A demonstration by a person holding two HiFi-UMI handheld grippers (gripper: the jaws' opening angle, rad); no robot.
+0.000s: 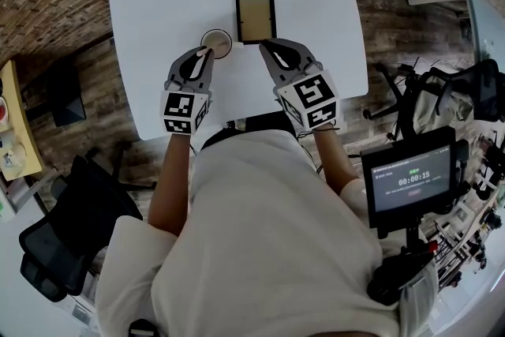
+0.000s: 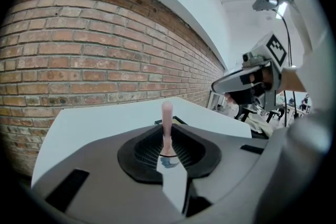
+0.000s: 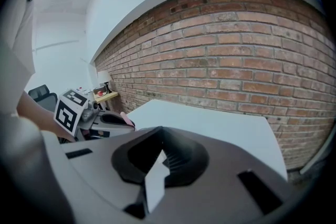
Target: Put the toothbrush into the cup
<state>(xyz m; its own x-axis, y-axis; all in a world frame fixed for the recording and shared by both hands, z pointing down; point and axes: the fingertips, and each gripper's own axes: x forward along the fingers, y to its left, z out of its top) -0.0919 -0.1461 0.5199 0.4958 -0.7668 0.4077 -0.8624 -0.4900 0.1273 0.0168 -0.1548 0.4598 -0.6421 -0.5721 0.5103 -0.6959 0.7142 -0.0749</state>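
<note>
A pink toothbrush [image 2: 167, 124] stands upright between the jaws of my left gripper [image 2: 167, 153], which is shut on its lower end. In the head view my left gripper [image 1: 207, 53] reaches over the near left rim of the round cup [image 1: 218, 41] on the white table [image 1: 158, 4]; the brush itself is hidden there. My right gripper [image 1: 271, 48] hovers just right of the cup, jaws together with nothing between them. The right gripper view shows my right gripper [image 3: 157, 157], and at its left my left gripper [image 3: 105, 120] with the pink toothbrush [image 3: 126, 120] poking out.
A small dark picture frame [image 1: 255, 18] lies on the table just beyond the cup and both grippers. A brick wall [image 2: 105, 50] runs behind the table. A black chair [image 1: 71, 241] stands at my left; a screen on a stand [image 1: 410, 179] is at my right.
</note>
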